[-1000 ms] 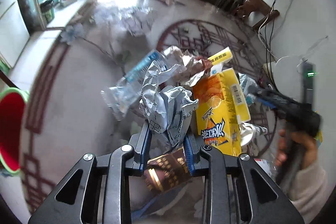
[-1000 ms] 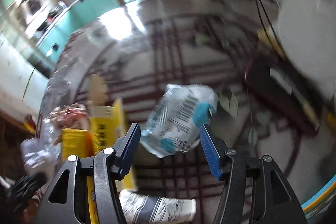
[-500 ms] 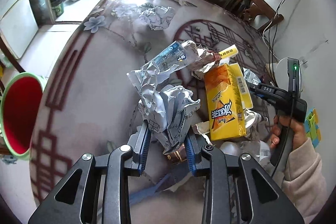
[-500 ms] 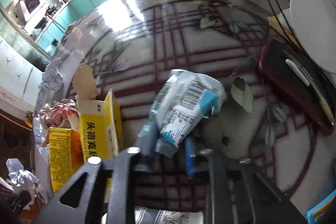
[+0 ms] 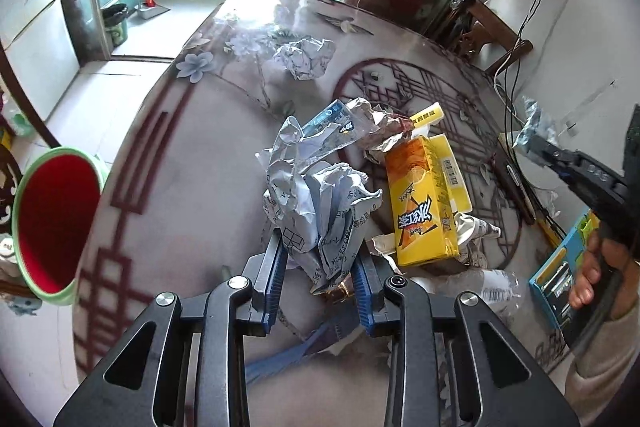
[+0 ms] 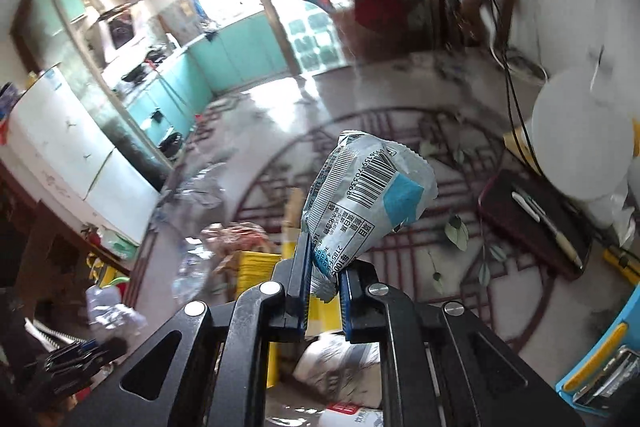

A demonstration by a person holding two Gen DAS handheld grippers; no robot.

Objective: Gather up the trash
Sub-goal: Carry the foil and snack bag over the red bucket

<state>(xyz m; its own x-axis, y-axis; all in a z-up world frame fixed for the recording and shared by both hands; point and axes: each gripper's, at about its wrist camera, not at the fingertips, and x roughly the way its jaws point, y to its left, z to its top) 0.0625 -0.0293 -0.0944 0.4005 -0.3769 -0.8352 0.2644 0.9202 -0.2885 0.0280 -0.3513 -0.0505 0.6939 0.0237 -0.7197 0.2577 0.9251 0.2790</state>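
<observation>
My left gripper (image 5: 319, 267) is shut on a crumpled white paper (image 5: 320, 211) and holds it above the table. My right gripper (image 6: 325, 277) is shut on a silver and blue snack wrapper (image 6: 366, 195), lifted off the table; it also shows at the right of the left wrist view (image 5: 534, 135). A pile of trash lies on the table: a yellow carton (image 5: 422, 203), a clear plastic wrapper (image 5: 332, 127), a foil wrapper (image 5: 384, 131). Another crumpled paper (image 5: 306, 57) lies farther back.
A red bucket with a green rim (image 5: 52, 219) stands off the table's left edge. A dark phone with a pen (image 6: 536, 223), a white round object (image 6: 580, 143) and a blue box (image 6: 600, 367) sit at the table's right. Cables hang on the wall.
My right gripper closed on the snack wrapper and lifted it off the table. My left gripper rose with the crumpled paper.
</observation>
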